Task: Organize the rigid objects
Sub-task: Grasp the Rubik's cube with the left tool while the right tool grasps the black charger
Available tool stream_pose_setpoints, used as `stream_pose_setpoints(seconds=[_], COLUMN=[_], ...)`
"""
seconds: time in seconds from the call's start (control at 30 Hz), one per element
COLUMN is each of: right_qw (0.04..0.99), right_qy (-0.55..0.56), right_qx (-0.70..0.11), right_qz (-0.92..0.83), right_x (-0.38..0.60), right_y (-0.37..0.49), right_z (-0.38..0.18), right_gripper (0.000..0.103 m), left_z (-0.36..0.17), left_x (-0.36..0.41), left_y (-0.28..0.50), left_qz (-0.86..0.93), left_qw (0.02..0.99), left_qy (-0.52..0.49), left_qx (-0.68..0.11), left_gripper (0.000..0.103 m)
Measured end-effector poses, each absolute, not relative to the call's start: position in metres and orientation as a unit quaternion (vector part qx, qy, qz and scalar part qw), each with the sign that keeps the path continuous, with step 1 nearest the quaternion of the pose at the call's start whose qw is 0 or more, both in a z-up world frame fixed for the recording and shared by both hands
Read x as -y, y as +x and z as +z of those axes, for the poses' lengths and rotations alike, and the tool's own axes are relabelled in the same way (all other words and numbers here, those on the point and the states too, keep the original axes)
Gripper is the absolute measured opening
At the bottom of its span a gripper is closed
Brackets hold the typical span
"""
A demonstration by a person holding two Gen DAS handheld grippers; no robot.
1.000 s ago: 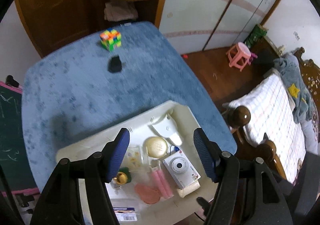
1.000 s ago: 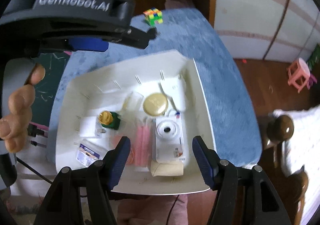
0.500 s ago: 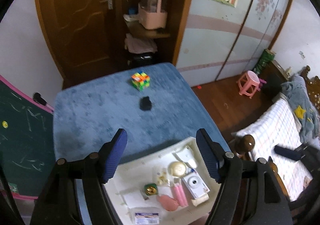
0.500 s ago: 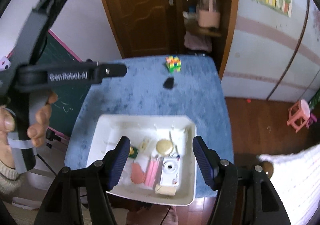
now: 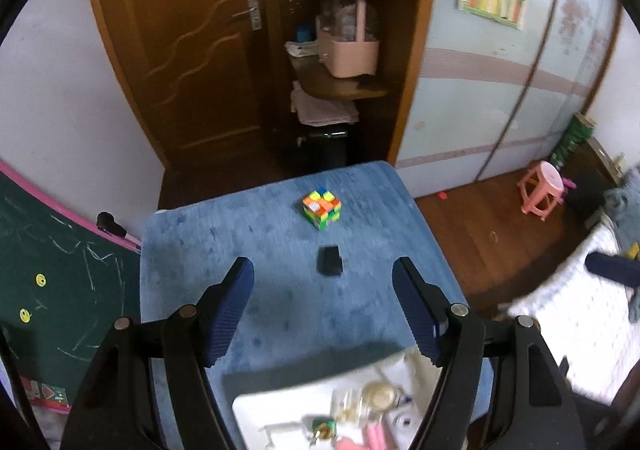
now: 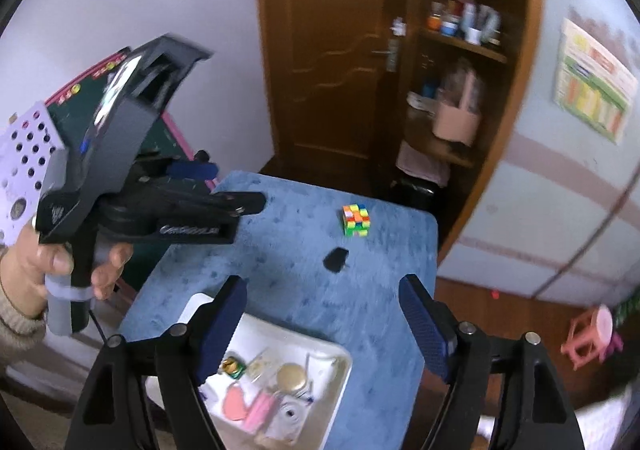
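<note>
Blue table (image 5: 240, 234): one cube (image 5: 321, 208), perhaps one clip (image 5: 329, 260).

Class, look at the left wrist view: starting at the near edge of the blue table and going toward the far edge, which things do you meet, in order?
White tray → small black object → colourful puzzle cube.

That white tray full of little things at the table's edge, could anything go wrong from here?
Possibly. The white tray sits at the near edge of the blue table; a bump might tip it off. The small black object and the colourful cube lie far from it, so carrying them risks a drop.
</note>
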State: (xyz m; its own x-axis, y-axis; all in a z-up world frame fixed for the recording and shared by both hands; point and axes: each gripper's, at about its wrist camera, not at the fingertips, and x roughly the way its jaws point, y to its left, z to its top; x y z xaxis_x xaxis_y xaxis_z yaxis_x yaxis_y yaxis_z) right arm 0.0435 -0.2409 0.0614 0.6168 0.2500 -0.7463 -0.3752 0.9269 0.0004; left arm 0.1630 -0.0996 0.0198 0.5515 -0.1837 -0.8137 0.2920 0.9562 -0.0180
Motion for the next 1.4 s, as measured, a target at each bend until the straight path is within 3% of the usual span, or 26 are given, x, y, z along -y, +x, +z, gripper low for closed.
stream_pose_setpoints(seconds=[0.23,0.8,1.4], right_qw=[0.867,0.800,0.786], right_qy=[-0.148,-0.223,-0.232], right_qx=[-0.404,-0.426,-0.409], right_qz=[0.249,0.360,0.401], right_x=[0.264,0.228,0.195], right_y=[0.135,0.250,0.287], right_z=[0.005,-0.241,-0.310], right_gripper=[0.081,0.081,0.081], left_z=[-0.019,-0.184,-0.235], left_x=[0.135,0.154,0.183], left_y=[0.247,0.382,0.438], left_qz=[-0.087,0.014,0.021], left_qw=[0.862,0.768,0.741], left_qy=[0.037,0.028,-0.005], left_qx=[-0.498,-0.639,-0.671], left_gripper=[0.075,0.075,0.075])
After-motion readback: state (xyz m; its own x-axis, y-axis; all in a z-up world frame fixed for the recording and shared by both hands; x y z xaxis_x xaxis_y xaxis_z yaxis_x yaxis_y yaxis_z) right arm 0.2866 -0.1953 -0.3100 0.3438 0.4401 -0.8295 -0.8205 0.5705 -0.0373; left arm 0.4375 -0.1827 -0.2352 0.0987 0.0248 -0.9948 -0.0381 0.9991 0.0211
